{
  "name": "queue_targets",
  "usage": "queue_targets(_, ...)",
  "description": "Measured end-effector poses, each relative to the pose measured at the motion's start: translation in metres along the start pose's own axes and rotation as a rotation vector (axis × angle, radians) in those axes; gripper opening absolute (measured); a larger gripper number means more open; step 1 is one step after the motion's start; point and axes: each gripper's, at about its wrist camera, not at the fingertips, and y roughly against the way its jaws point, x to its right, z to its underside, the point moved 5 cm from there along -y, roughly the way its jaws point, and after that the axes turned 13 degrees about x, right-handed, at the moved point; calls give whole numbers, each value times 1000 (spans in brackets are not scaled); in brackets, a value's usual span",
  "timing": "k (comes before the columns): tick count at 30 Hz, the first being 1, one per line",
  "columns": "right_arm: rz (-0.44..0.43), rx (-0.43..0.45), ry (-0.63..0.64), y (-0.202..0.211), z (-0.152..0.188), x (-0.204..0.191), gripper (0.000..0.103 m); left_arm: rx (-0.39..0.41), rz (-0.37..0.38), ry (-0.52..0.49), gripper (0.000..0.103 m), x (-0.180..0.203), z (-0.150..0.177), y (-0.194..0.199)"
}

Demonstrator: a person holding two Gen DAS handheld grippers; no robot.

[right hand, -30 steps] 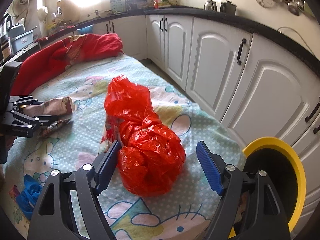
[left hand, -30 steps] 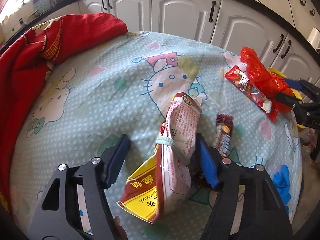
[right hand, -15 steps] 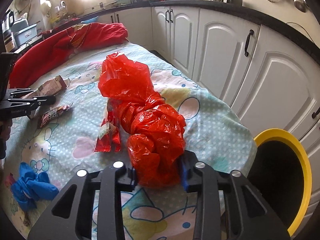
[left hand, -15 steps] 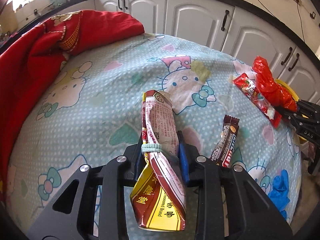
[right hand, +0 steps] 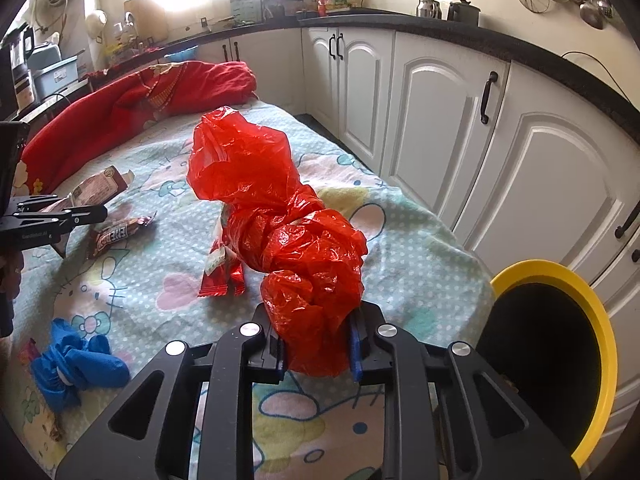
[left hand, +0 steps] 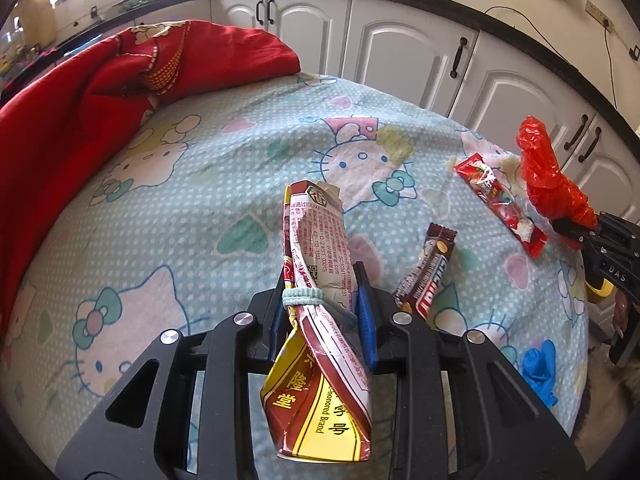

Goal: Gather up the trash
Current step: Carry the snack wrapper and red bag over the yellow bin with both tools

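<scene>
1. The left gripper is clamped on a folded snack packet, its blue pads pressing just at the pale elastic band round the packet's middle. The packet's open top sticks out ahead of the jaws and its yellow-and-red bottom hangs back between the gripper's arms.
2. The right gripper is clamped on the lower end of a red plastic bag, which rises crumpled and knotted in front of it, the rest resting on the bedsheet.
3. Handling, as a judgement: both look light and soft. The packet is crinkly foil, probably slippery, so the banded waist is the sensible grip. The bag is thin film that will sag and trail, and a hold on a bunched knot should keep it from slipping.
4. The yellow-rimmed bin stands just right of the bag, beside the bed's edge; it is likely where both go.
5. Left of the bag lie a red wrapper, touching it, a brown candy bar wrapper farther out, and a blue crumpled glove nearer the camera.
6. Far beyond the bag, a red blanket is heaped at the bed's head.
</scene>
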Motion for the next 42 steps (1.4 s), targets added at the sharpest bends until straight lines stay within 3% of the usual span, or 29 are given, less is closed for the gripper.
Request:
queue_targets(20, -31, 74, 40, 56, -13, -4, 21, 132, -29, 35, 22, 42, -23, 63)
queue_targets(42, 27, 134, 33, 110, -15, 37, 21, 203, 97, -10, 22, 138, -48, 73)
